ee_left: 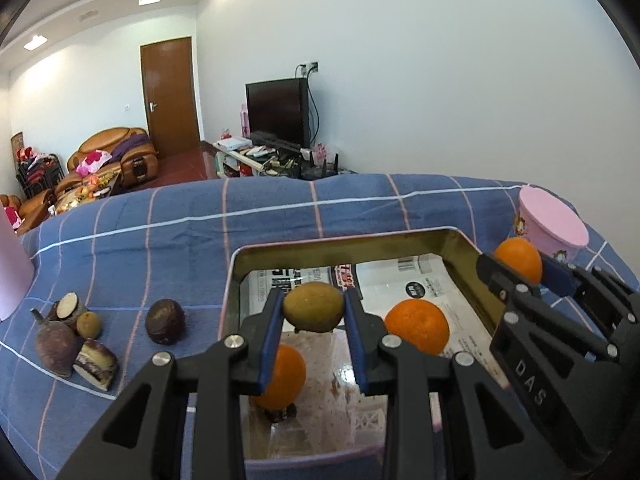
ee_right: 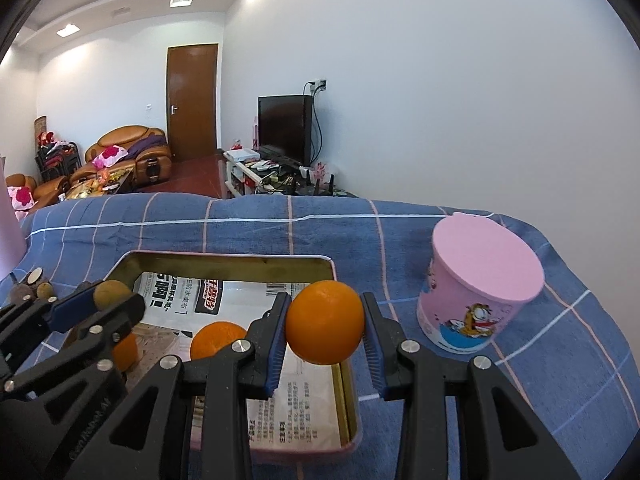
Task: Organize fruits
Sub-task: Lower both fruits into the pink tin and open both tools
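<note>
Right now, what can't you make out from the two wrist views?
- Near orange in the tin: left gripper holding the kiwi hides its side in the left view; in the right view it is mostly hidden.
- Paper text: too small.
- Tin's near wall: behind gripper bodies, both views.
- Pink thing: cut by the left edge.

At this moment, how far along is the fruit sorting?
Done: two oranges lie in the tin tray. In hand: the left gripper holds a kiwi, the right gripper an orange, both over the tray. Left: a dark fruit and cut pieces on the cloth.
</note>
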The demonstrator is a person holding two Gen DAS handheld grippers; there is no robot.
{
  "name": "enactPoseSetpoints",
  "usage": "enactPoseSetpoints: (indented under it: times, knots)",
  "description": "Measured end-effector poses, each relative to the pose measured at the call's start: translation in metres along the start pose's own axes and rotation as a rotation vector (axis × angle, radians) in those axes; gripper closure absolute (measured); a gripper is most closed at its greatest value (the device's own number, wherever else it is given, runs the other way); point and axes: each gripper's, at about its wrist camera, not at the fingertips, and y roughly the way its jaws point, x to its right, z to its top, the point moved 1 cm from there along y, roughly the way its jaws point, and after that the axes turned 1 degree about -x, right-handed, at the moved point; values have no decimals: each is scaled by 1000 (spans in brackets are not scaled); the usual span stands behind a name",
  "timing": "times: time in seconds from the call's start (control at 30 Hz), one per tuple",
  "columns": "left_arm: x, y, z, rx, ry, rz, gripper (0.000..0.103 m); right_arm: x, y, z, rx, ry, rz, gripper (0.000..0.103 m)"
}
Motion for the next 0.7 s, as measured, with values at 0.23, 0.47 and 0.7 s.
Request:
enactPoseSetpoints:
  times: [0.23, 0.47, 0.7]
  knots:
    - [-3, 18, 3, -72, -43, -9, 72, -6, 18, 3, -63, -24, 47, 66]
    - [-4, 26, 3, -105, -49, -17, 72, -12, 26, 3, -102, -53, 95, 66]
    - [-7, 27, 3, -118, -56, -15, 71, -18, 28, 2, -111, -75, 147, 64]
